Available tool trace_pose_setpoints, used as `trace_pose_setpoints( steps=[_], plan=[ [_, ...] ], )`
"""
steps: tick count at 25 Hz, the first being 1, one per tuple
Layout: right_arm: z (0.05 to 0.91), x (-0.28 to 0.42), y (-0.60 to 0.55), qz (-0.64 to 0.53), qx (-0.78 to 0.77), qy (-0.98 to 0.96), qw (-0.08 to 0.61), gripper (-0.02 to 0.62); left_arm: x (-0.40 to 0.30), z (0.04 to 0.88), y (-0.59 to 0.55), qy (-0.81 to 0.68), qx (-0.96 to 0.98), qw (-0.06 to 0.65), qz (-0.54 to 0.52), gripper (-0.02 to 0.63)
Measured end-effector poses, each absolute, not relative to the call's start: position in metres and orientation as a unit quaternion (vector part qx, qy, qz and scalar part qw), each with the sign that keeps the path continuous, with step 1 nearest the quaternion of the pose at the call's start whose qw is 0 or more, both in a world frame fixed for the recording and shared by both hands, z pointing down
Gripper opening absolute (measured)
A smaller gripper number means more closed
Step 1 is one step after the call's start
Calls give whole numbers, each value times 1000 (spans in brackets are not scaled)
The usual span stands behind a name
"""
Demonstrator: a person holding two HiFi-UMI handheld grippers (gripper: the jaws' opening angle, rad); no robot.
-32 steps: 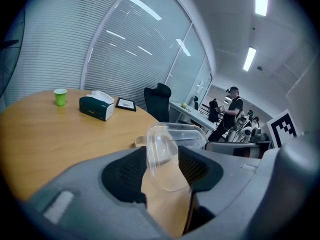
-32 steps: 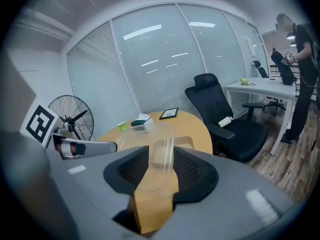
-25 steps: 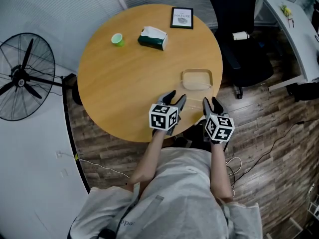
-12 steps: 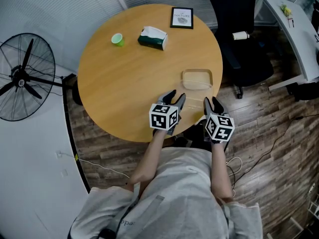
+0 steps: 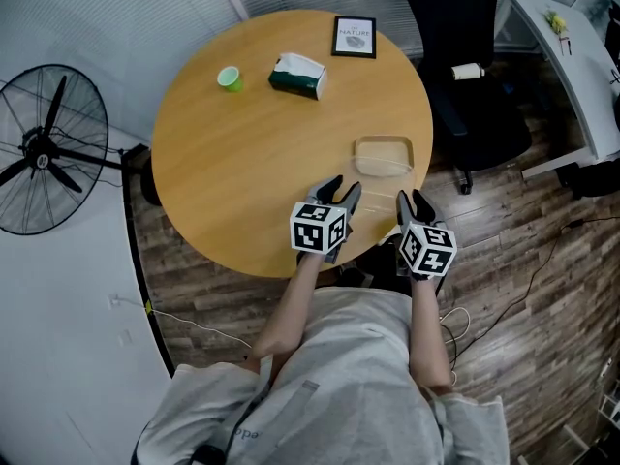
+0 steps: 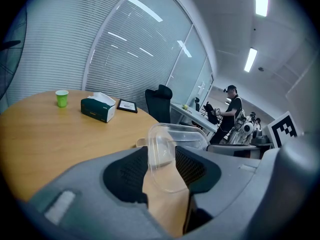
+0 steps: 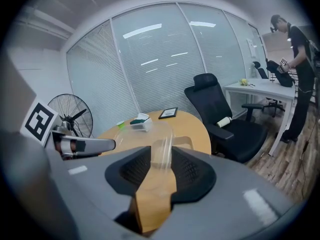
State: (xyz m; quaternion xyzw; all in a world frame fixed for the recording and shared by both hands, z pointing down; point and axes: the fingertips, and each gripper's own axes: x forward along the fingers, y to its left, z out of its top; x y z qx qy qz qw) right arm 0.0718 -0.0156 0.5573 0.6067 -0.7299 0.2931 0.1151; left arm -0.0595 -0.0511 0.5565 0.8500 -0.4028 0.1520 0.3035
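Clear plastic container (image 5: 384, 155): on the table (image 5: 242, 143), near its edge, just ahead of the 2 grippers.
Handling: probably light, thin-walled, slippery; grip the rim.
Left gripper (image 5: 342, 187): jaws partly apart, empty.
Right gripper (image 5: 412, 199): likewise.

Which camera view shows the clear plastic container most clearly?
The left gripper view: the clear plastic container appears large just ahead of the open jaws, rim and walls distinct. The head view shows its whole outline from above, but small. The right gripper view shows it edge-on and faint.
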Motion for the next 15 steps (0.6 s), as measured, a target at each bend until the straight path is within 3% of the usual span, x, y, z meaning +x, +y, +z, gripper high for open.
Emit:
trace_pose_setpoints(
  steps=[15],
  plan=[
    [554,77,-14,291,613,-726,113,126,-54,553,-52,-395,854,303,150,166]
  ],
)
